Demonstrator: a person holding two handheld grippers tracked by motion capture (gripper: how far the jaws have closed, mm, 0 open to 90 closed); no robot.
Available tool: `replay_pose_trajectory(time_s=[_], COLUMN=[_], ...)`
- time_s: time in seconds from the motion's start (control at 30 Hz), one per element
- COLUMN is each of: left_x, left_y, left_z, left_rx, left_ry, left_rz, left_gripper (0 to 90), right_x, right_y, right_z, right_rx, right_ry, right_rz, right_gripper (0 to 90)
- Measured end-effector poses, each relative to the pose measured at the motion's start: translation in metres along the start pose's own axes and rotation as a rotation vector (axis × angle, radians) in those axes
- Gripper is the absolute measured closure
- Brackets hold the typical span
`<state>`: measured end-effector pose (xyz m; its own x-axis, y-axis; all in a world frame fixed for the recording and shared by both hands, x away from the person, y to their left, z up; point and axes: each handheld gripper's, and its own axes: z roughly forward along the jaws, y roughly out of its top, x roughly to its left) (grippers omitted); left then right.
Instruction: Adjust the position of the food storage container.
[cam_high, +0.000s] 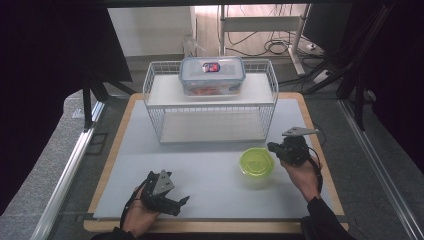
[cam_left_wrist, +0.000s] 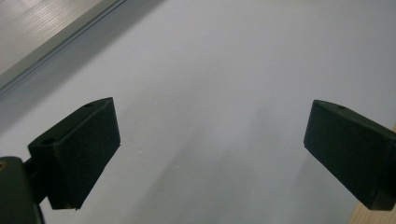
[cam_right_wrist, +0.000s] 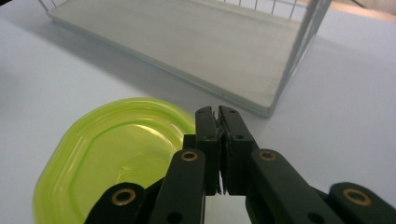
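My right claw (cam_right_wrist: 217, 114) is pressed shut and empty just right of the green tub (cam_right_wrist: 116, 154) before the rack (cam_high: 210, 107), so I should spread it before straddling the tub's rim squarely.

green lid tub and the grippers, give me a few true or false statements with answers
1. The right gripper has its jaws shut with nothing between them. True.
2. The left gripper is shut. False: its jaws stand wide open over the bare mat.
3. The green tub sits inside the wire rack. False: it stands on the mat in front of the rack.
4. A clear box sits on the rack's top shelf. True.
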<state>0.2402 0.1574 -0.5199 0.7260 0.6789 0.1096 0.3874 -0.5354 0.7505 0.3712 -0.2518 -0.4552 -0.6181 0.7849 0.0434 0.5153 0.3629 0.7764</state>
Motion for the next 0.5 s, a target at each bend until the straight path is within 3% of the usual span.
replay_pose_trajectory(time_s=[0.27,0.37,0.5], left_x=[0.0,0.0,-0.001], left_y=[0.0,0.0,0.0], left_z=[0.0,0.0,0.0], left_rx=[0.004,0.005,0.006], left_ry=[0.001,0.001,0.001], left_rz=[0.004,0.004,0.007], left_gripper=[3.5,3.5,3.5], right_x=[0.0,-0.002,0.0], right_y=[-0.009,-0.011,-0.015], right_z=[0.009,0.009,0.013], right_rx=[0.069,0.078,0.113], right_ry=[-0.057,-0.05,-0.054], right_rz=[-0.031,-0.012,-0.023], right_gripper=[87.1,87.0,87.2])
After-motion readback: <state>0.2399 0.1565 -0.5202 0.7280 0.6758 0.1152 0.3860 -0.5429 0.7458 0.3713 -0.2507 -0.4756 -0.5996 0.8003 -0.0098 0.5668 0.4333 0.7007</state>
